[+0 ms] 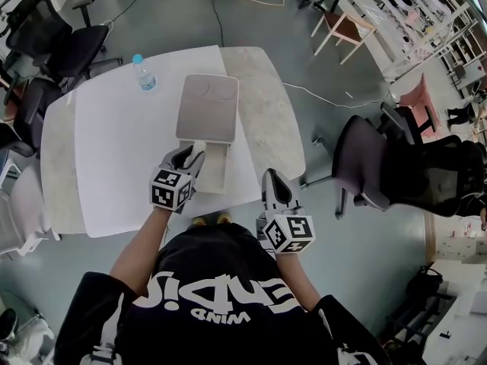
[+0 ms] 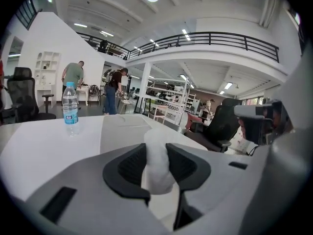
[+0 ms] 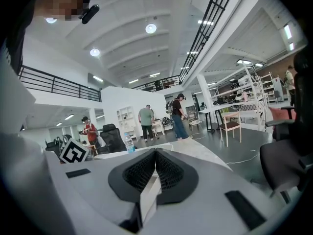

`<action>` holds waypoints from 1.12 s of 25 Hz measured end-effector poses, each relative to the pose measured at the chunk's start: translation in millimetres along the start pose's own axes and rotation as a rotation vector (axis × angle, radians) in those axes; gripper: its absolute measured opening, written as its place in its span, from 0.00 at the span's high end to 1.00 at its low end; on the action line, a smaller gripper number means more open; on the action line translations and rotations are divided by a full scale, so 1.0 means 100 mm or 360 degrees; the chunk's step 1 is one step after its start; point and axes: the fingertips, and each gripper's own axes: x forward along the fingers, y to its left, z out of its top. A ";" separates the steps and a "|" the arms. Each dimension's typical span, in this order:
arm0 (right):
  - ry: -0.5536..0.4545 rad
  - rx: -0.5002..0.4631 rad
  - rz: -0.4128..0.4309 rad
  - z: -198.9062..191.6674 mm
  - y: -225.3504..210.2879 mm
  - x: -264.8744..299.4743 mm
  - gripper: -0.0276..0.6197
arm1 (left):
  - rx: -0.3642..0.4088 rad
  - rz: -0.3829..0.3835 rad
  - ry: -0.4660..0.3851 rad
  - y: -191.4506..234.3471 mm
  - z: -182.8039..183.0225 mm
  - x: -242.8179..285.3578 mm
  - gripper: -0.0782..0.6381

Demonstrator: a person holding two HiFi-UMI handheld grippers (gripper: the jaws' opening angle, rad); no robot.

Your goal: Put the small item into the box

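A beige box [image 1: 215, 170] stands on the white table [image 1: 122, 150] near its front edge, with its lid [image 1: 208, 108] folded open away from me. My left gripper [image 1: 190, 157] hovers at the box's left rim, shut on a small white soft item [image 2: 157, 163] that sticks up between the pads; the same item [image 1: 199, 148] shows as a white tip over the box. My right gripper [image 1: 272, 181] hangs just off the table's front right edge, and its pads [image 3: 146, 169] meet with nothing held.
A water bottle [image 1: 143, 73] stands at the table's far left, also seen as the bottle [image 2: 70, 109] beyond the left jaws. Office chairs [image 1: 53, 40] crowd the left side and a black chair [image 1: 380, 166] stands to the right. People stand far off in the hall.
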 end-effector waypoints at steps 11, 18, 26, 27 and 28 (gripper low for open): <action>0.0022 -0.0001 0.0002 -0.05 -0.03 0.09 0.92 | 0.0023 0.0023 0.0314 0.11 -0.42 0.39 0.71; 0.0032 -0.0003 -0.0001 -0.05 -0.03 0.15 0.92 | 0.0033 -0.0001 0.0476 0.10 -0.65 0.53 0.71; 0.0044 0.0001 -0.0013 -0.07 -0.07 0.16 0.92 | 0.0070 -0.0013 0.0591 0.03 -0.80 0.67 0.70; 0.0043 0.0002 -0.0017 -0.07 -0.07 0.16 0.92 | 0.0066 -0.0014 0.0607 0.03 -0.83 0.68 0.70; 0.0041 0.0003 -0.0021 -0.06 -0.07 0.16 0.92 | 0.0059 -0.0013 0.0622 0.04 -0.85 0.68 0.71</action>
